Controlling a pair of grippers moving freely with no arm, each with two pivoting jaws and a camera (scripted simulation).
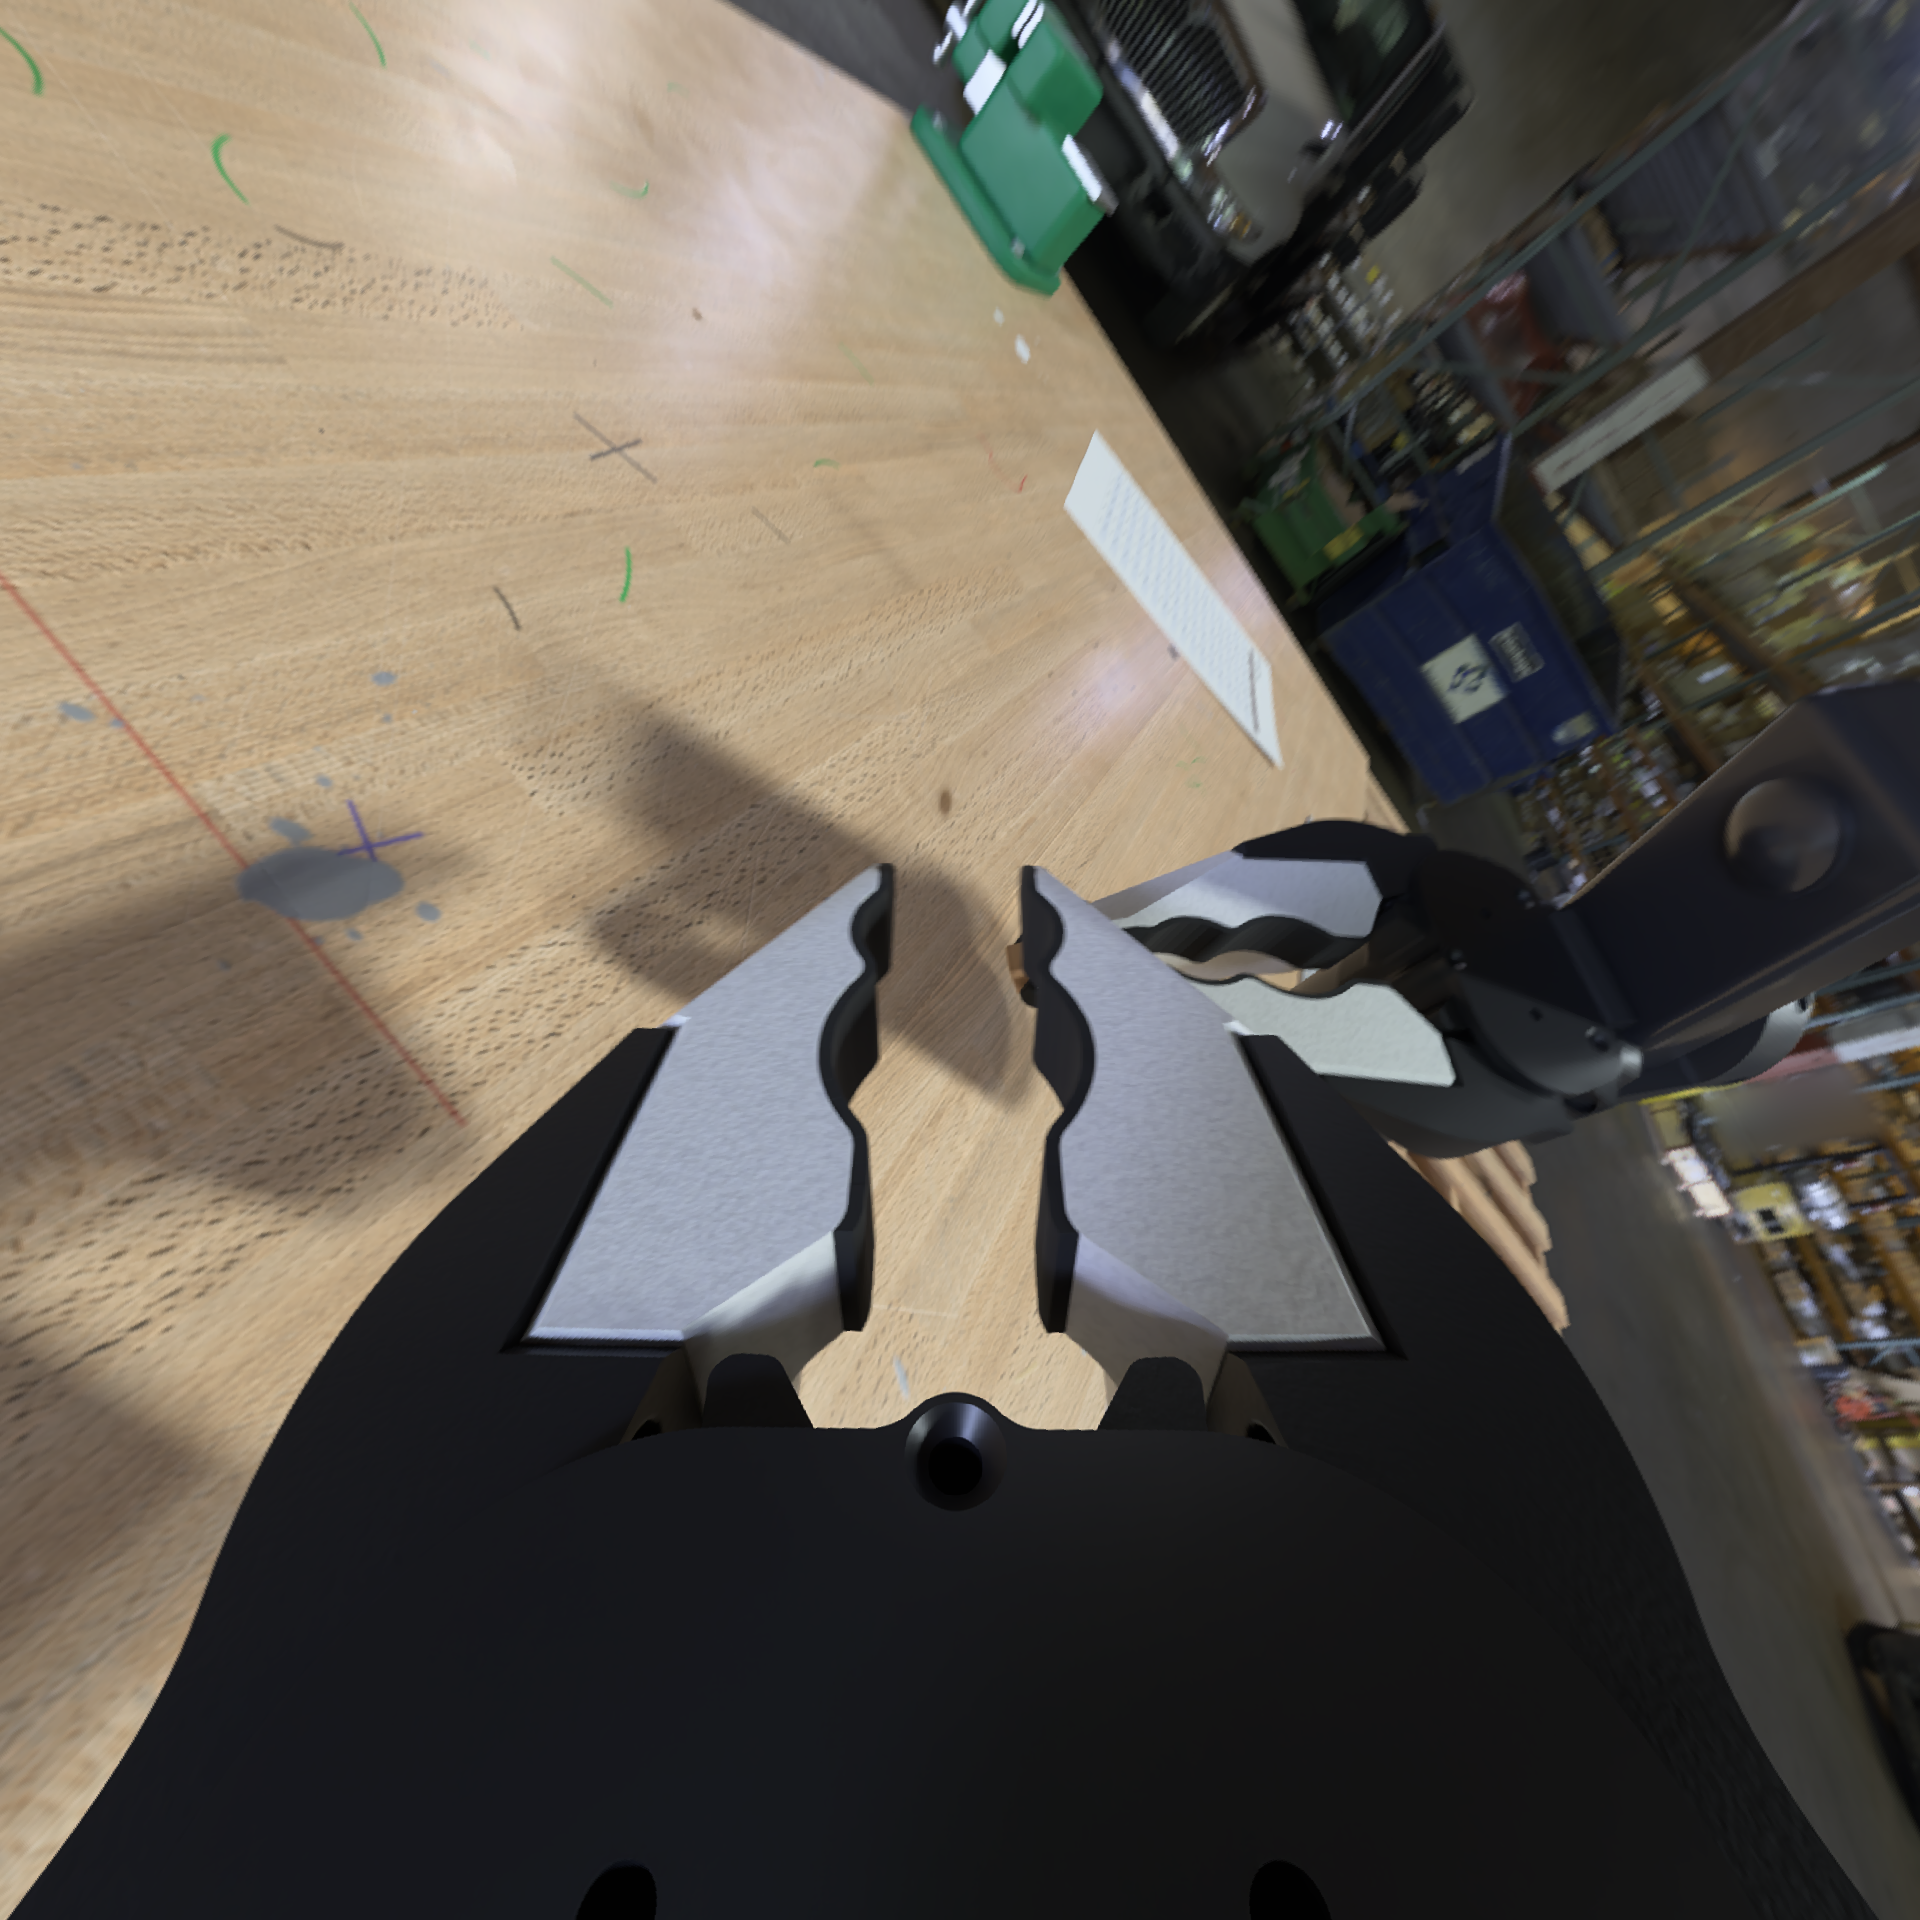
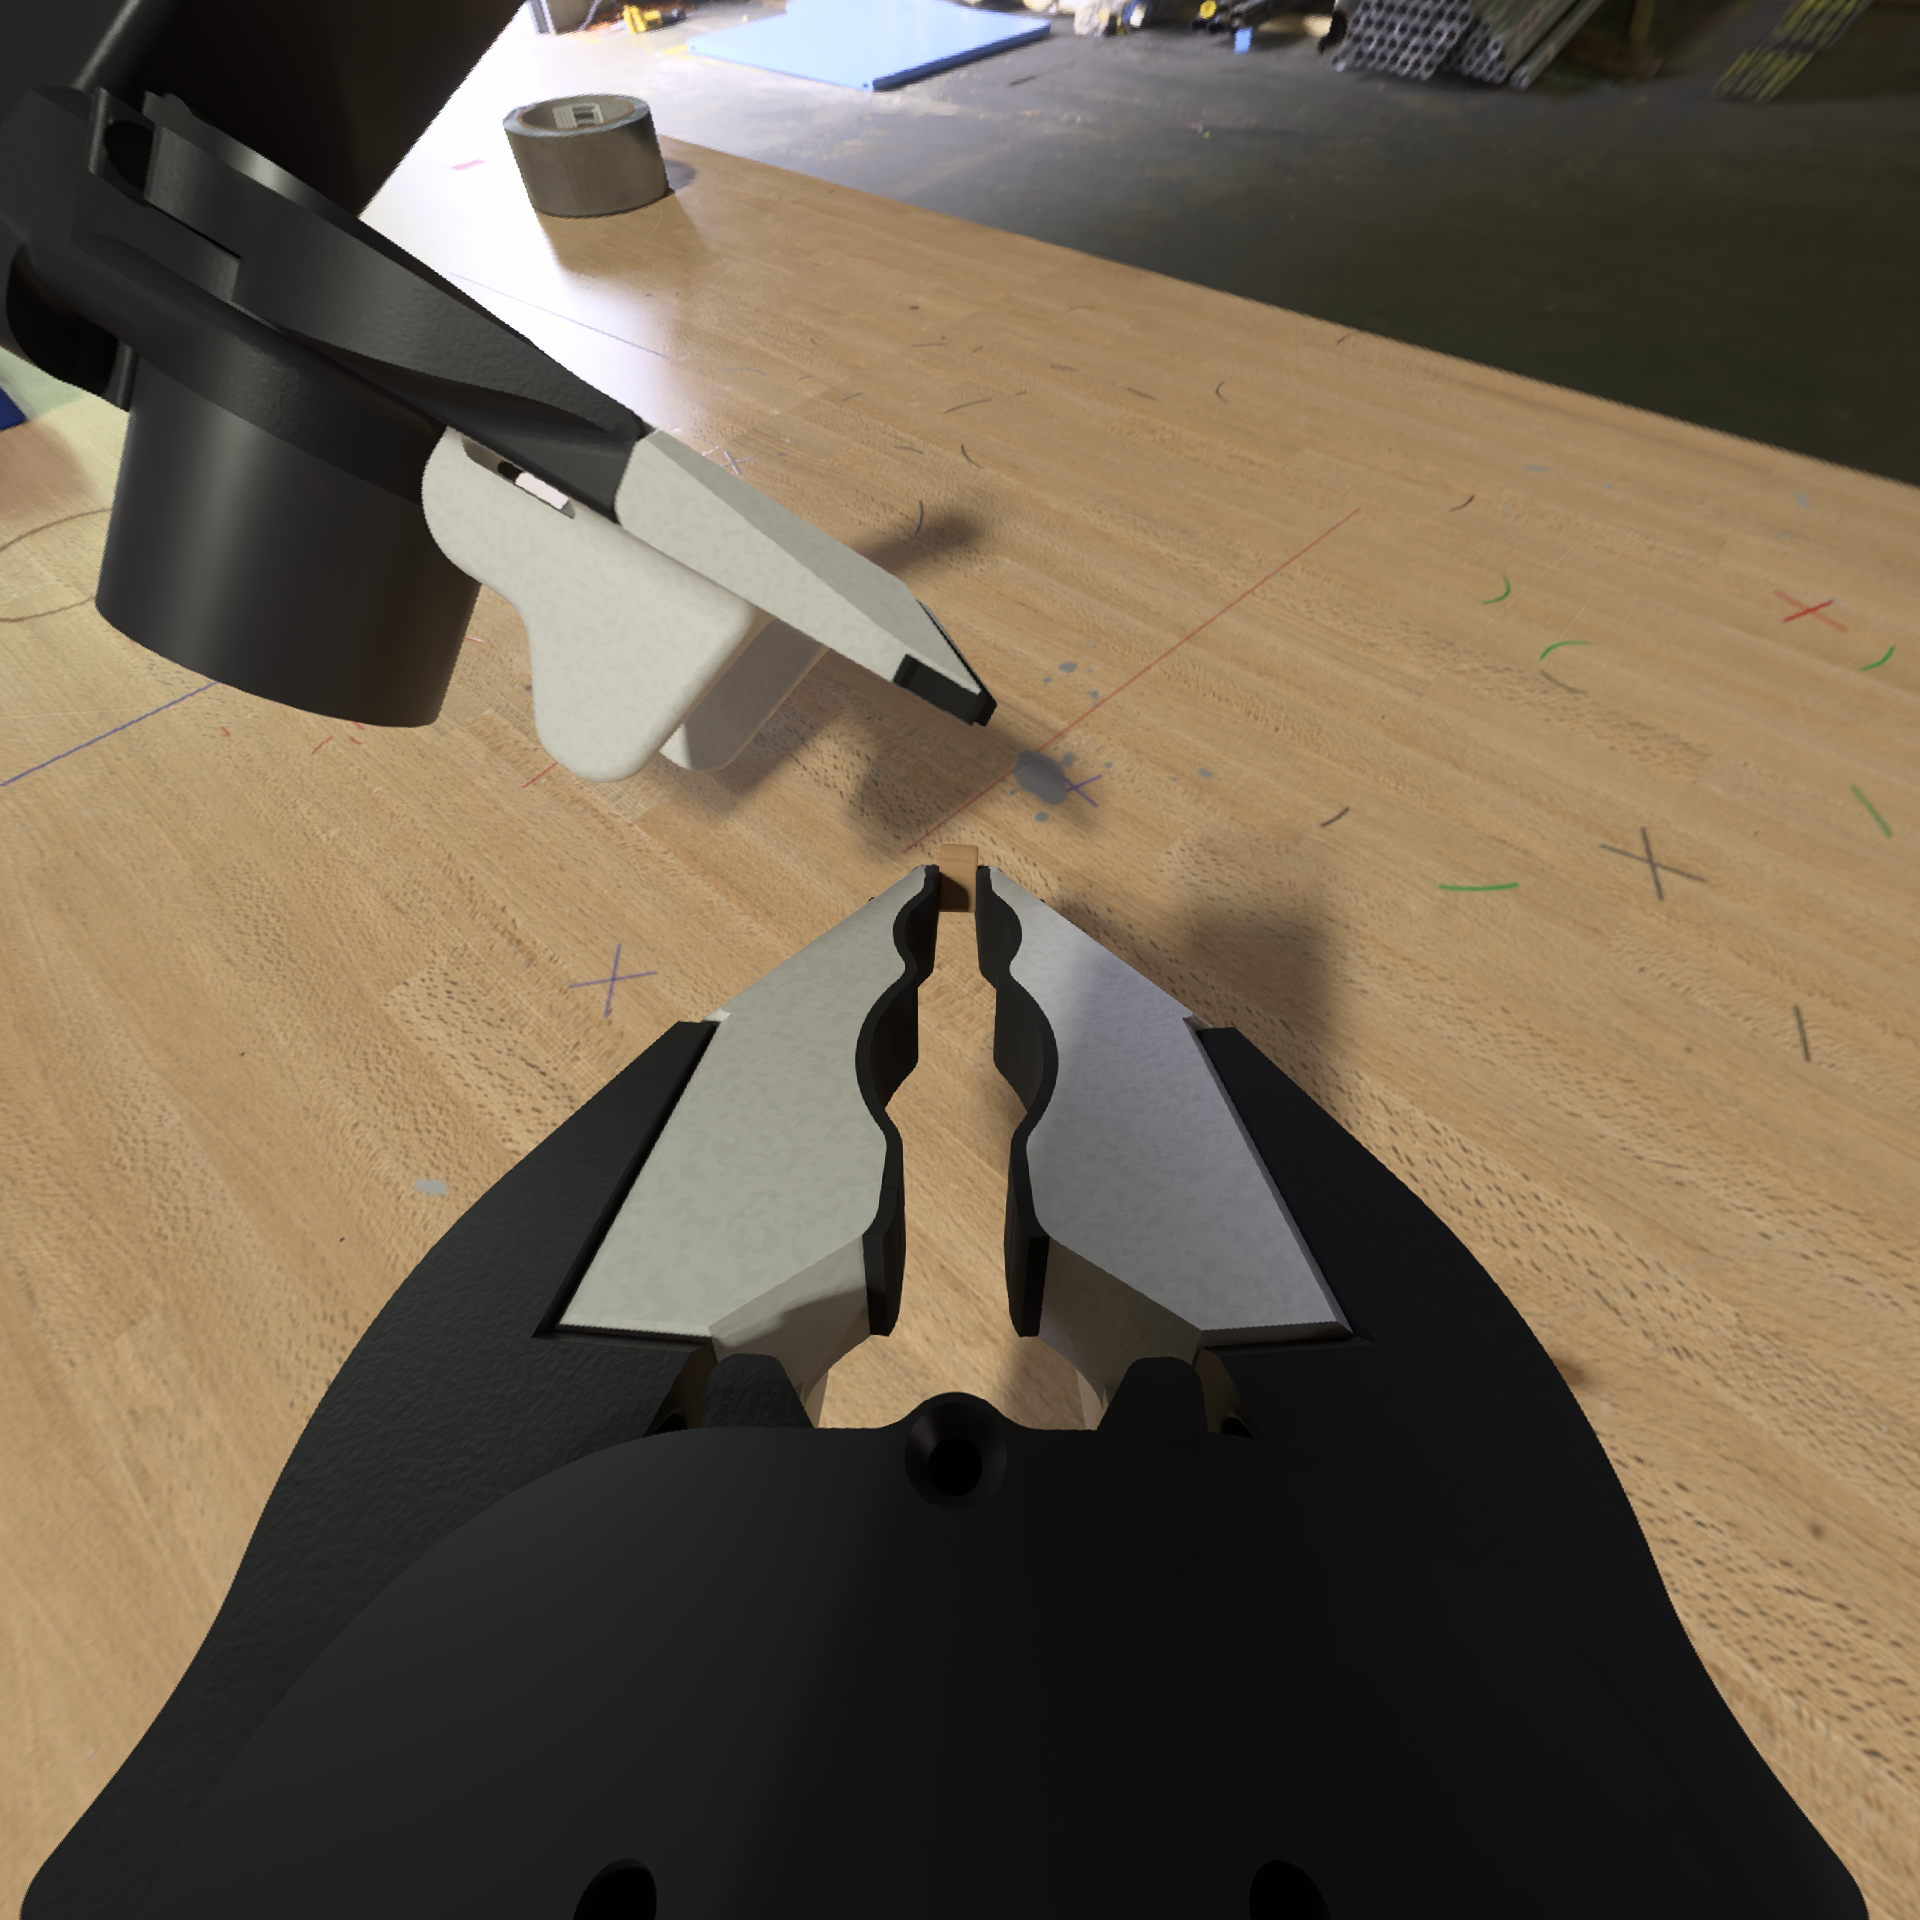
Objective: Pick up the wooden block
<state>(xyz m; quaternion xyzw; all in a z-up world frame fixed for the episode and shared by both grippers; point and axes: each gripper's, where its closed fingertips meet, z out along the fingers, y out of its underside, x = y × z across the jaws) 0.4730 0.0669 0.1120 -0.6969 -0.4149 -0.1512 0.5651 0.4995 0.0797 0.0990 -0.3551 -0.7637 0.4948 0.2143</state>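
The wooden block [image 2: 957,881] is small and tan. It is pinched between the tips of my right gripper [image 2: 957,896], which is shut on it just over the wooden table [image 2: 1351,1143]. I cannot tell if the block is off the surface. My left gripper [image 1: 956,896] is open and empty, with only tabletop between its fingers. In the right wrist view it [image 2: 951,698] hovers above the table, up and to the left of the block. In the left wrist view the right gripper [image 1: 1195,940] reaches in from the right, and a sliver of the block [image 1: 1019,964] shows behind my right finger.
A green plastic object [image 1: 1023,156] and a white paper sheet [image 1: 1174,613] lie by the table's edge. A grey tape roll [image 2: 587,156] stands at the far corner. A grey paint blot [image 2: 1039,777] marks the table beyond the block. Shelving and a blue bin [image 1: 1475,665] lie beyond the table.
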